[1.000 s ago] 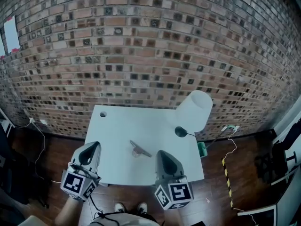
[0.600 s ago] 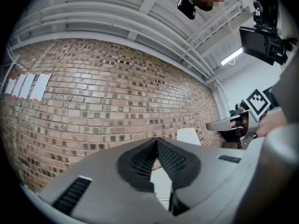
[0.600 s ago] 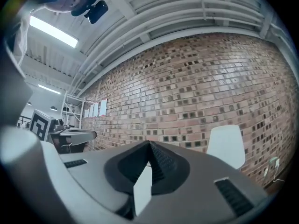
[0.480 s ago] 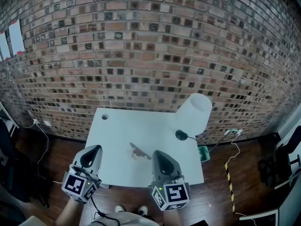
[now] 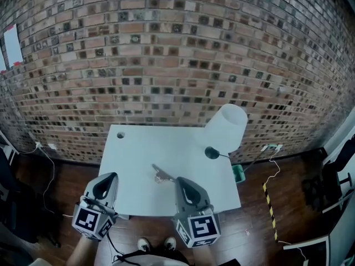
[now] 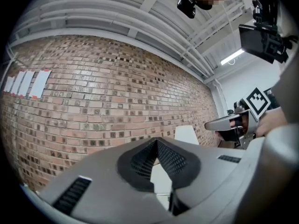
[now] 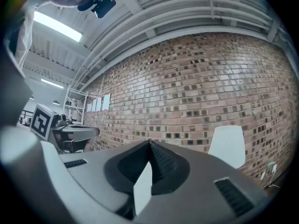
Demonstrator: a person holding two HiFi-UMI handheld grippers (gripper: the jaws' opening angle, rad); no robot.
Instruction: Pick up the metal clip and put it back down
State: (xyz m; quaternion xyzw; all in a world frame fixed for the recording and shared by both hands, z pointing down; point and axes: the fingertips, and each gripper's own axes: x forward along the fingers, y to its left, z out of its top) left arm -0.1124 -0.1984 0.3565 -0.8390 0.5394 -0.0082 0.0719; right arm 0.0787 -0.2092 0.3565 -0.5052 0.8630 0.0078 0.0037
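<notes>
- Near the middle of the white table (image 5: 138, 157) lies the metal clip (image 5: 162, 174), free of both grippers and too small to show its shape.
- Left gripper (image 5: 106, 182), at the near left edge: jaws pressed together, nothing between them.
- Right gripper (image 5: 182, 183), just beside the clip: likewise closed and empty.
- Both gripper views tilt up at the brick wall (image 7: 196, 92), so the clip is out of their sight.
- White lamp shade (image 5: 224, 129) hides the table's far right corner.

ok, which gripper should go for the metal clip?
Right. The right gripper is close to the metal clip; the left gripper is farther off. Both are shut, so it would need to open first.
</notes>
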